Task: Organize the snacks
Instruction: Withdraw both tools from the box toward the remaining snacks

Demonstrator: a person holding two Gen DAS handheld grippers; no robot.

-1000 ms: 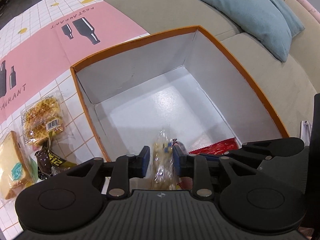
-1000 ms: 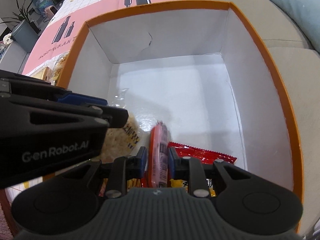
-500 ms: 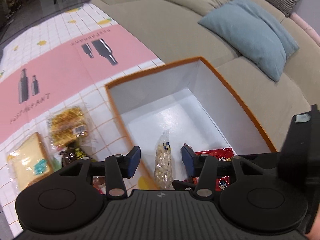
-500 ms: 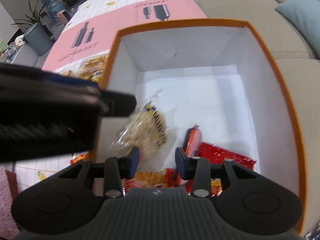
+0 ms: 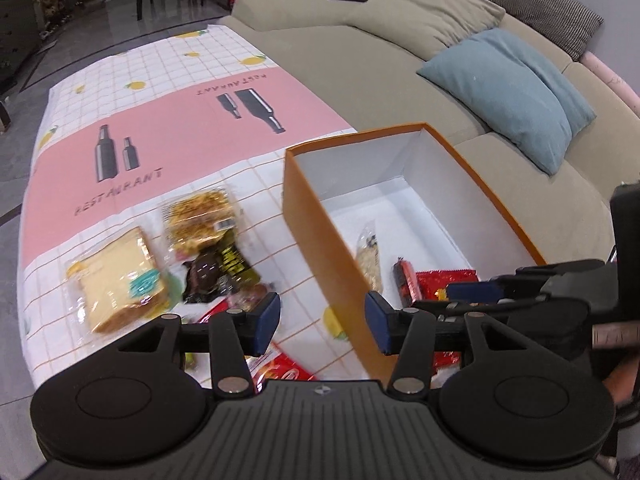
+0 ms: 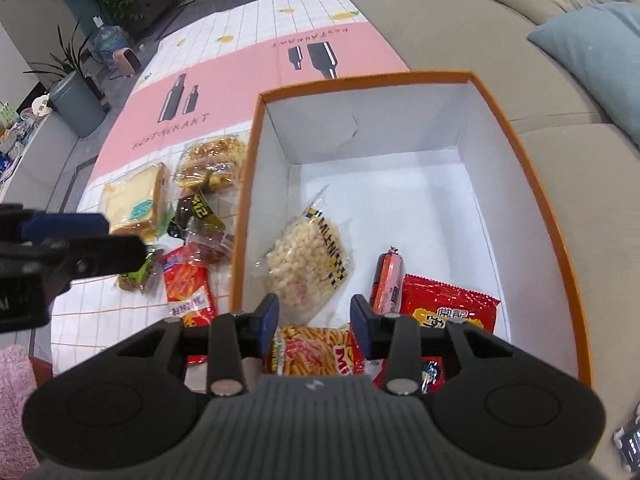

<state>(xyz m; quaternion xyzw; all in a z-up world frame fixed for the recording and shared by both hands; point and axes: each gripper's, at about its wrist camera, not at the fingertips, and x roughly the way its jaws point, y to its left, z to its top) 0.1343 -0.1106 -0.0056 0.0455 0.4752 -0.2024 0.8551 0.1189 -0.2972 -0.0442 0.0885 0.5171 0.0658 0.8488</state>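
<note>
- Snacks sit in two groups: some already in the orange box point(image 6: 536, 184), the rest loose on the desk point(image 5: 160, 128) to its left.
- Inside the box, from my right camera, I see a clear puff bag point(image 6: 308, 260), a sausage stick point(image 6: 387, 282), a red packet point(image 6: 448, 308) and a fries packet point(image 6: 308, 350), all crowded at the near end. The far half of the box floor is bare.
- On the desk lie wrapped bread point(image 5: 120, 280), a waffle pack point(image 5: 198, 220), a dark packet point(image 5: 218, 270) and a red pack point(image 6: 188, 288), close together and partly overlapping.
- My left gripper point(image 5: 322, 318) hangs above the box's near left wall, jaws well apart and holding nothing.
- My right gripper point(image 6: 315, 318) hangs over the near end of the box, jaws partly open and empty, with the fries packet below the gap but not pinched.
- I judge the next step to be fetching another snack from the desk pile.
- Risk: the pile overlaps, so closing on one wrapper could drag a neighbour along or pinch two at once.
- Risk: the clear wrappers look slick and loose, so a grip on film alone may slip.
- Risk: the left gripper is over the box wall, and a low sweep toward the desk could clip the rim and shove the box toward the sofa point(image 5: 360, 40).
- Risk: the two grippers are near each other and could collide if both reach for the pile.
</note>
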